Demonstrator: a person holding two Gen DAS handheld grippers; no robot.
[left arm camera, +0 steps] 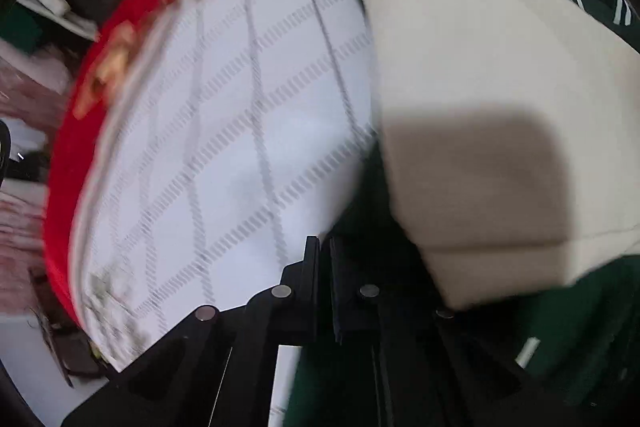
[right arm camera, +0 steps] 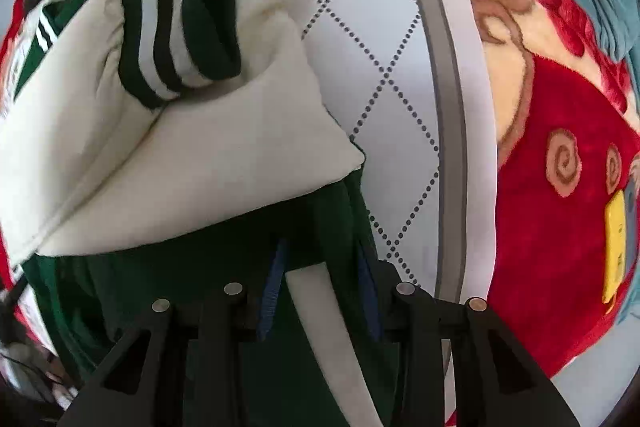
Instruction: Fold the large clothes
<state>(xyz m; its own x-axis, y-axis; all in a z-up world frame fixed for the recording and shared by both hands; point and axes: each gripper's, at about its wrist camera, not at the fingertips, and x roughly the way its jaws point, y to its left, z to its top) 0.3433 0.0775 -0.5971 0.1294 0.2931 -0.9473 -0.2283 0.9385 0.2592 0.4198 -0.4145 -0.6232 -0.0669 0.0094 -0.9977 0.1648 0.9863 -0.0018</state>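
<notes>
The jacket (right arm camera: pixel 168 147), dark green with thick cream sleeves and striped ribbed cuffs, lay bunched on a white quilted mattress (right arm camera: pixel 372 39) beside a red plush blanket (right arm camera: pixel 560 227). Its long axis could not be judged. The right gripper (right arm camera: pixel 320 291) was pinching green cloth and a cream strip. The left gripper (left arm camera: pixel 325 255), blurred, appeared fully closed, seemingly empty.
</notes>
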